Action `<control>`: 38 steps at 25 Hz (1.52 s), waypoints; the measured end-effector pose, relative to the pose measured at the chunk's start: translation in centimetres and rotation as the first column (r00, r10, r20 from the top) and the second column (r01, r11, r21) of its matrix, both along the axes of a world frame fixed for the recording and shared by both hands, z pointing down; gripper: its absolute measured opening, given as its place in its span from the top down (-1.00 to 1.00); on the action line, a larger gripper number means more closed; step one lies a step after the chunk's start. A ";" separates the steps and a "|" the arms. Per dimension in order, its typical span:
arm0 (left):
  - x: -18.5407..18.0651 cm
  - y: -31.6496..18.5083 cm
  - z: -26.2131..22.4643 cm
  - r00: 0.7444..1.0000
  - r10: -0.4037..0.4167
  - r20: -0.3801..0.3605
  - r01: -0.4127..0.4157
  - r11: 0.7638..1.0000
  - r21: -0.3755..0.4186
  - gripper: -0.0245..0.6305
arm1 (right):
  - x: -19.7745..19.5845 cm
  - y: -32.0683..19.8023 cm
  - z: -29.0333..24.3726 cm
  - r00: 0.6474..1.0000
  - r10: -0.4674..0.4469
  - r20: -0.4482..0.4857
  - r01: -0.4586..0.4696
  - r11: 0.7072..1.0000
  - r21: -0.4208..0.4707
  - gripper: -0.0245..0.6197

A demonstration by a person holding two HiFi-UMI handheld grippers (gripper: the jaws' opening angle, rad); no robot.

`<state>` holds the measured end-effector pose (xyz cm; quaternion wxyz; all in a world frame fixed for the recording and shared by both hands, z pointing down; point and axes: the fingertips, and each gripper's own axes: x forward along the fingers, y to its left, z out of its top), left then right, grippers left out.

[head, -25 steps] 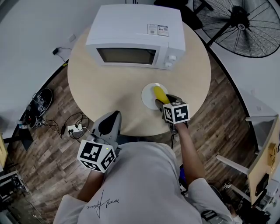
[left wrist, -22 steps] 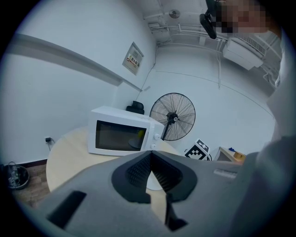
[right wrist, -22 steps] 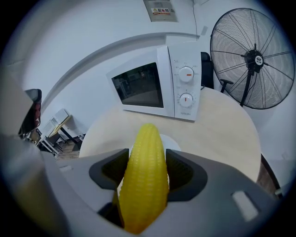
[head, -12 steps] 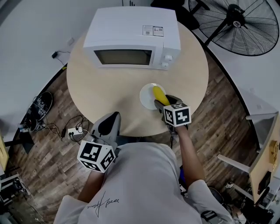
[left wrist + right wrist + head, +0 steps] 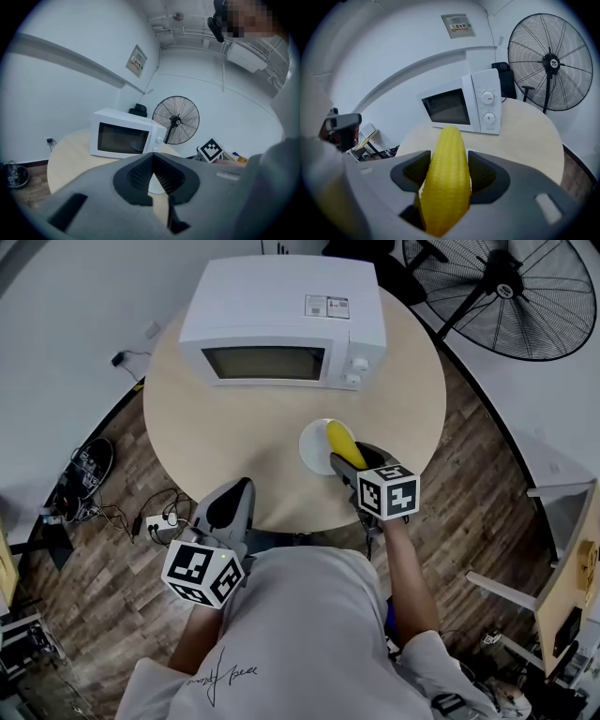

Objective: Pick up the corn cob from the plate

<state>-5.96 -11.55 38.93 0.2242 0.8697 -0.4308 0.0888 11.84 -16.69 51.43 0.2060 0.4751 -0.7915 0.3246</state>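
pale round table (image 5: 216,437) on wood flooring, white microwave (image 5: 281,320) at its far side. white plate (image 5: 309,446) sits in front of the microwave's knob end, on the person's side of it. corn cob (image 5: 337,439) lies over the plate. its long axis runs from the right gripper (image 5: 356,459) toward the microwave, tip pointing at the knob end. right gripper's jaws are clamped on the cob across its short axis, a pad on each flank, holding the end farther from the microwave; most of the cob sticks out ahead of the jaws. cannot tell whether the cob is clear of the plate or resting on it. left gripper (image 5: 232,502) hangs past the table edge, well apart from the microwave, jaws pressed together with nothing between them. judgement: grip is made; next move is a straight lift off the plate. the overhanging free end could sag or swing, so the axis wants keeping level.
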 end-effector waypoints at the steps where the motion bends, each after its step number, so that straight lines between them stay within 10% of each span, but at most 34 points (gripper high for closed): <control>1: -0.1 0.0 0.0 1.000 -0.002 0.000 0.002 1.000 -0.001 0.95 | -0.1 0.0 -0.4 1.000 0.000 0.003 0.000 1.000 0.009 0.10; 38: -1.5 -1.2 -0.8 0.999 -0.050 -0.005 0.050 0.999 0.010 0.95 | 1.6 2.1 -8.8 0.993 0.089 0.082 -0.104 0.972 0.210 0.10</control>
